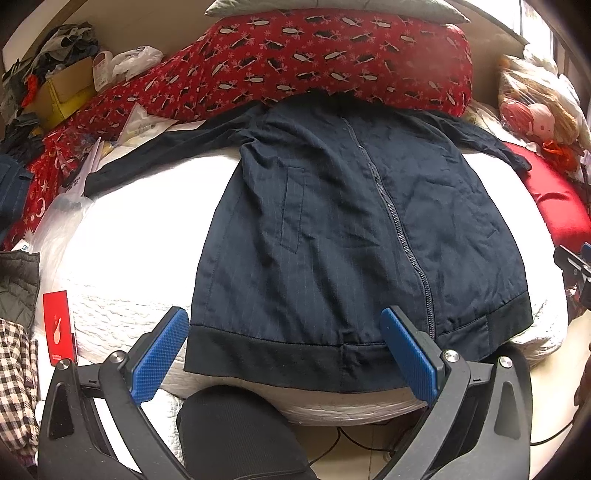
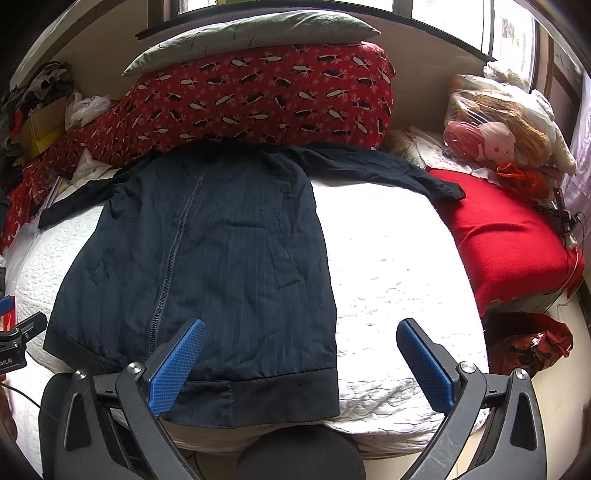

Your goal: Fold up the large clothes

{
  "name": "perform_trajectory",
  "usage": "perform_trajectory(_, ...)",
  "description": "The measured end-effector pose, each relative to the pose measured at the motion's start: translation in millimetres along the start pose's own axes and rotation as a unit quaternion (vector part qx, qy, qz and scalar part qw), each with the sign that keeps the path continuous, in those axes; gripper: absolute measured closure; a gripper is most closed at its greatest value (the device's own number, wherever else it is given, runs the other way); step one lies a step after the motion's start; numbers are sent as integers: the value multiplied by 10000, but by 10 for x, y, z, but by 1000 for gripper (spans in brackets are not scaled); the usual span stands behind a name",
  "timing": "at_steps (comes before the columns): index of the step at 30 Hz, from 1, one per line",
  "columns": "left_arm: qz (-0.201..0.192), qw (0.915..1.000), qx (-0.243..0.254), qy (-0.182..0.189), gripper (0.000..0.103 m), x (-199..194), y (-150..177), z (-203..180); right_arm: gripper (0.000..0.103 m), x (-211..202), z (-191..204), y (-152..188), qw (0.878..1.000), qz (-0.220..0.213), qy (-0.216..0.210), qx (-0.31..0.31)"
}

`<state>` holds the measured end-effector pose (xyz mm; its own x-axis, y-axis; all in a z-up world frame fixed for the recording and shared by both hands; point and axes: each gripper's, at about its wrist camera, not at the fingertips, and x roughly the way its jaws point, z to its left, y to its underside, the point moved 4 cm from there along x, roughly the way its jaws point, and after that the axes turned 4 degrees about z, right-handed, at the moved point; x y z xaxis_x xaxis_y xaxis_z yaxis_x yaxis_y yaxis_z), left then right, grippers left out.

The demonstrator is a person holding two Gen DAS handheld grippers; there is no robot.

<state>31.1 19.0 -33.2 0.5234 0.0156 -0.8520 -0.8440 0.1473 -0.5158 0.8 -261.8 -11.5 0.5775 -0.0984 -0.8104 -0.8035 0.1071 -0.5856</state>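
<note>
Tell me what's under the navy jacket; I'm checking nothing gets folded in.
The navy jacket lies flat on the white quilted bed cover. Anything beneath the fabric is hidden.

White quilted bedspread [image 2: 388, 280]; red patterned bolster [image 2: 258, 99]; grey pillow [image 2: 258, 33] atop; red cushion [image 2: 509, 236].

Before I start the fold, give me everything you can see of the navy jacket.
The navy jacket is dark blue with faint pinstripes, thin and wrinkled. It lies flat, front up, zipper closed, on the white quilted bed. A darker ribbed hem band faces the cameras; slit pockets flank the zipper. Both sleeves spread sideways. Its collar end tucks against the red patterned bedding. Neither open claw touches it.
</note>
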Motion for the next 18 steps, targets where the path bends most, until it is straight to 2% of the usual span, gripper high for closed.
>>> perform_trajectory(18,74,10000,23,19,0,57,-35,-52,0,91,-6,44,9999,102,-50,80)
